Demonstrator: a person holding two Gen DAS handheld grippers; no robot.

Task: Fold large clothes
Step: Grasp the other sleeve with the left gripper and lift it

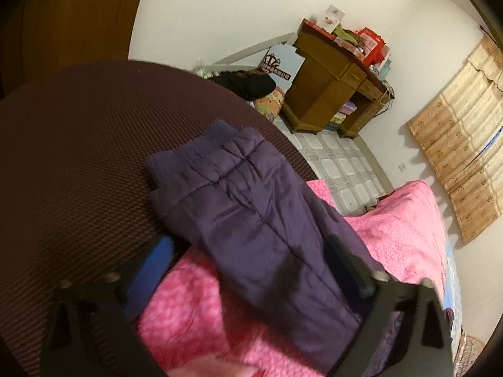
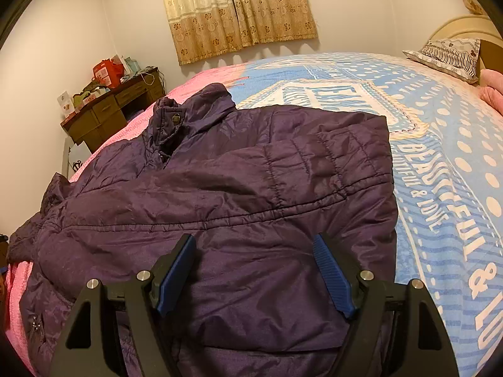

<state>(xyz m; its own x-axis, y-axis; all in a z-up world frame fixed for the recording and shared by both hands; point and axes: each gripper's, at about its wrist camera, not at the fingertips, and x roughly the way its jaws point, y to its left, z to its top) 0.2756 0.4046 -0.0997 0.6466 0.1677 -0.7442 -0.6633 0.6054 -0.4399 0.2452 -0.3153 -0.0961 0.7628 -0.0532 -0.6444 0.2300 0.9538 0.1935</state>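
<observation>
On the bed (image 2: pixel 446 163), a dark purple quilted jacket (image 2: pixel 239 188) lies spread over a blue printed bedspread (image 2: pixel 440 119) on the right and a pink blanket (image 2: pixel 125 128) on the left. In the right wrist view, the collar sits at the far left of the garment, a horizontal stitched seam crosses its middle, and a folded-over quilted panel lies at the far right. The right gripper (image 2: pixel 254 245) hovers over the near part of the jacket; its jaws stand spread, with the blue pads (image 2: pixel 333 276) apart and no fabric pinched between them. In the left wrist view, a sleeve (image 1: pixel 248 194) of the same jacket, ending in a ribbed cuff (image 1: pixel 188 147), runs from the near right to the far left, lying partly on the pink blanket and partly against a dark maroon textured surface (image 1: pixel 69 163) that fills the left of the view. The left gripper (image 1: pixel 248 245) is blurred; its jaws stand spread on either side of the sleeve, and the sleeve lies in the gap, but whether either pad touches the fabric cannot be told. A wooden desk (image 2: pixel 107 116) loaded with boxes stands at the far left wall, beige patterned curtains (image 2: pixel 239 9) hang on the far wall, and a patterned pillow (image 2: pixel 446 53) rests at the far right.
</observation>
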